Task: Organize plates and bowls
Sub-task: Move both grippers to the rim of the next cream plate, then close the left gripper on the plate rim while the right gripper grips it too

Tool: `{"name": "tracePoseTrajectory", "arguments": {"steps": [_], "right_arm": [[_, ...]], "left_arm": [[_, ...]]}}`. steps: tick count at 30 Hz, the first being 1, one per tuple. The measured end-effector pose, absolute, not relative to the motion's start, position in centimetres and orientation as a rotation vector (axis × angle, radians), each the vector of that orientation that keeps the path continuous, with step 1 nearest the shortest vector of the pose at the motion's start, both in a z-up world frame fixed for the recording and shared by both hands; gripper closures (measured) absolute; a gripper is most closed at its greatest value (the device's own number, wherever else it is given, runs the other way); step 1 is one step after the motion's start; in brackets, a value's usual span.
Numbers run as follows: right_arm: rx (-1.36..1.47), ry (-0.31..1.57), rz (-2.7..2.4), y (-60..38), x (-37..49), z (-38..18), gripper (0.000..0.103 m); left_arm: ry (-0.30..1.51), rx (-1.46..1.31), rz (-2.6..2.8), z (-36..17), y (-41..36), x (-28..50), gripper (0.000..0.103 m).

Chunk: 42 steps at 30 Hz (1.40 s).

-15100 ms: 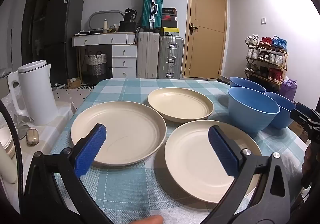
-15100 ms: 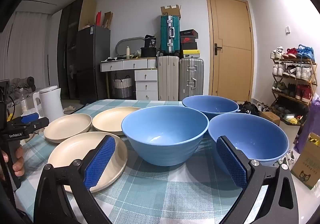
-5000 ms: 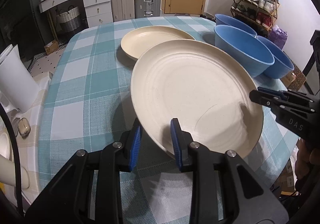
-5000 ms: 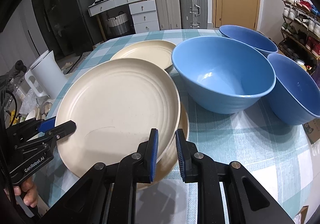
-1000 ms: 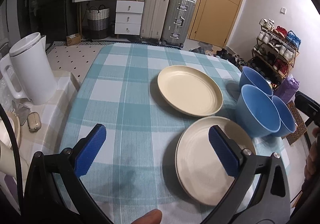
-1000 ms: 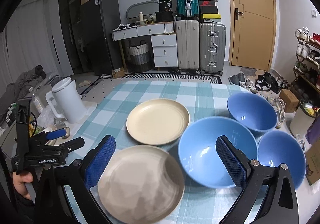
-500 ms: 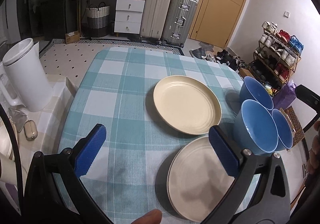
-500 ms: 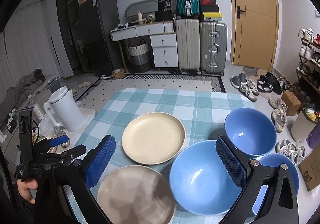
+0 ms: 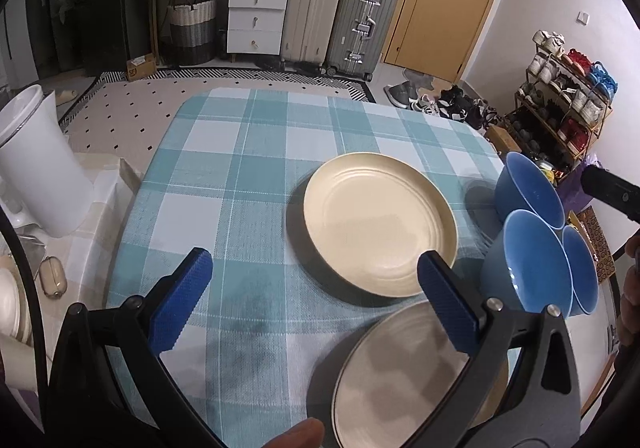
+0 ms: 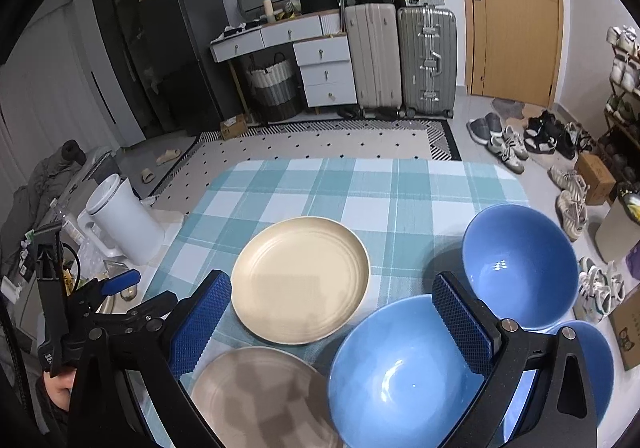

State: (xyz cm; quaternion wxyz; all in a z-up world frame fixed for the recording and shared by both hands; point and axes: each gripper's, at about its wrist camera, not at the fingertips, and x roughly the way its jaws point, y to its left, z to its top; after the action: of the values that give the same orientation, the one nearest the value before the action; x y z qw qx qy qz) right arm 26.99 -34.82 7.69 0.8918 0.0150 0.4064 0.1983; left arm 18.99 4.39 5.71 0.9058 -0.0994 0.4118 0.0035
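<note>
Cream plates [image 10: 300, 278], blue bowls [image 10: 520, 270], teal-checked tablecloth [image 9: 224, 184]

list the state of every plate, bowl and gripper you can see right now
far plate: lying flat on the tablecloth, empty, alone
near plates: stacked, flat, top one empty
near bowl: upright, empty
far bowl: upright, empty
right-hand bowl: upright, mostly hidden behind the right gripper
left gripper: jaws wide open, holding nothing, above the table
right gripper: jaws wide open, holding nothing, above the table
</note>
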Motion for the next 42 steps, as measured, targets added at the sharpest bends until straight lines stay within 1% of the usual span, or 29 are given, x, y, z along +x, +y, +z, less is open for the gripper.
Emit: {"name": "tracePoseTrajectory", "arguments": {"steps": [16, 31, 34, 36, 37, 39, 40, 41, 42], "right_arm": [[0.002, 0.973, 0.422, -32.7, 33.0, 2.0, 0.001], [-0.046, 1.140, 0.413, -31.6, 37.2, -3.2, 0.002], [-0.073, 1.167, 0.409, -31.3, 37.8, -4.0, 0.009], [-0.084, 1.185, 0.410, -31.1, 38.2, -4.4, 0.020], [-0.086, 1.192, 0.410, -31.0, 38.4, -4.7, 0.022], [-0.088, 1.211, 0.410, -30.8, 38.9, -5.2, 0.024], [-0.089, 1.219, 0.410, -30.8, 39.0, -5.4, 0.025], [-0.092, 1.232, 0.402, -30.7, 39.2, -5.8, 0.030], [-0.096, 1.240, 0.397, -30.6, 39.4, -6.0, 0.031]], "left_arm": [[0.943, -0.200, 0.031, 1.3, 4.8, 23.7, 0.001], [1.034, -0.233, 0.042, -3.4, 5.3, 27.2, 0.001], [1.046, -0.238, 0.045, -4.0, 5.4, 27.6, 0.001], [1.050, -0.245, 0.046, -4.4, 5.6, 27.9, 0.002], [1.053, -0.249, 0.043, -4.6, 5.6, 28.0, 0.004], [1.061, -0.257, 0.036, -4.9, 5.7, 28.3, 0.011], [1.064, -0.261, 0.032, -5.1, 5.7, 28.5, 0.013], [1.067, -0.264, 0.029, -5.2, 5.7, 28.5, 0.016], [1.070, -0.270, 0.022, -5.3, 5.6, 28.6, 0.019]]}}
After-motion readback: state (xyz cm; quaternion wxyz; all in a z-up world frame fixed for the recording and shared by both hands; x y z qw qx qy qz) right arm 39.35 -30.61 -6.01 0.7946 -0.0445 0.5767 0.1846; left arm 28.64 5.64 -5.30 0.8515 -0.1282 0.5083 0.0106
